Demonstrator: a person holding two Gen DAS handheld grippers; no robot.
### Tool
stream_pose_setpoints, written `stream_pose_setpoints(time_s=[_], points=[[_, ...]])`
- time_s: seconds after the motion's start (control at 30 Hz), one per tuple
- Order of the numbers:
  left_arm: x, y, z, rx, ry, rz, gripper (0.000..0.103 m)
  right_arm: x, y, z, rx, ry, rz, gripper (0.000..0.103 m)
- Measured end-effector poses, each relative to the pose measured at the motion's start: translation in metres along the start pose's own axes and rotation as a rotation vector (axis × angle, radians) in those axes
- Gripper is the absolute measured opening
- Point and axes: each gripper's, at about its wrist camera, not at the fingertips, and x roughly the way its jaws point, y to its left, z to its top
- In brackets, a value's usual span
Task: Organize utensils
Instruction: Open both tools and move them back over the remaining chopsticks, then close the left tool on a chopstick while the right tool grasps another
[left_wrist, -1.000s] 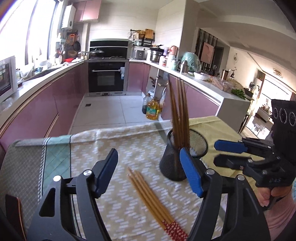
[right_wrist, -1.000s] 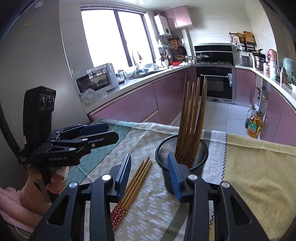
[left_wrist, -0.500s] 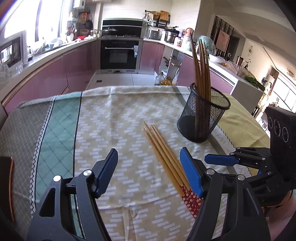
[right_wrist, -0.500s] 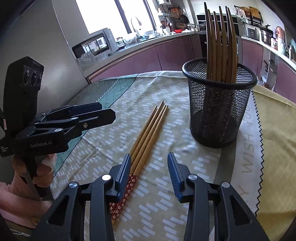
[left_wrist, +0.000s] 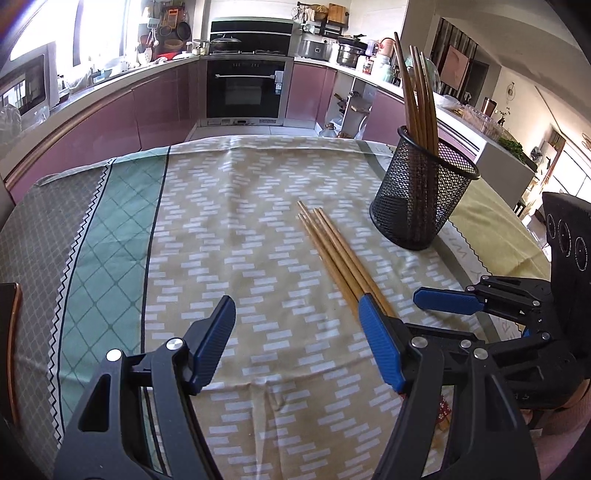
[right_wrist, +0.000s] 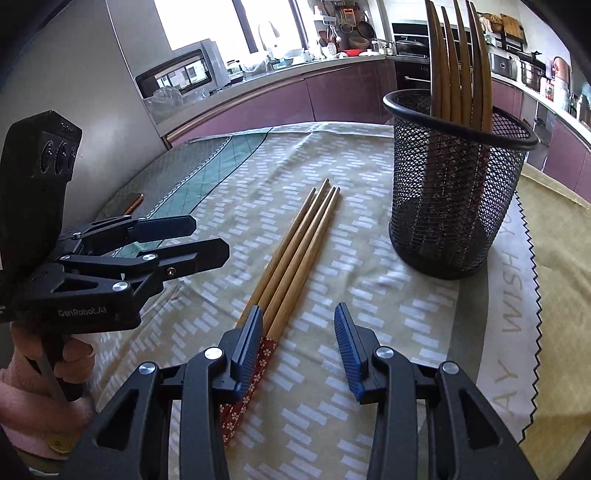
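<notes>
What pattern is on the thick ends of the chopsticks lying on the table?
Red with small white flowers on the chopsticks, clearest in the right wrist view.

both grippers (right_wrist: 299, 339) lowered toward loose chopsticks (right_wrist: 295, 251)

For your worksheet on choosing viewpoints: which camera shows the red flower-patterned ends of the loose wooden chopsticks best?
The right wrist view: the red flower-patterned ends lie exposed beside its gripper. In the left wrist view, that gripper's arm hides nearly all of them.

A patterned tablecloth (right_wrist: 369, 155) carries four loose wooden chopsticks (right_wrist: 295, 251) lying side by side mid-table. The right gripper (right_wrist: 299, 332) hovers open over their red ends. A black mesh holder (right_wrist: 454, 192) of upright chopsticks stands toward the table's right edge; the left gripper (right_wrist: 207, 240) is at left.
</notes>
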Motion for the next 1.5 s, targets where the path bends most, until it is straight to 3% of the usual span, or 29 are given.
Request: stream_pose_setpoints(time_s=[1.03,1.37,1.5], points=[[0.034,-0.022,0.004,0.075,0.077,0.012,0.064,0.001,-0.006,0.001,0.017,0.002,-0.047,0.031],[0.036,-0.029,0.006,0.126,0.086,0.004,0.057,0.002,-0.007,0.003,0.011,0.001,-0.058,0.031],[0.040,-0.025,0.009,0.111,0.099,0.007,0.042,0.003,-0.007,0.006,0.011,0.000,-0.062,0.031]])
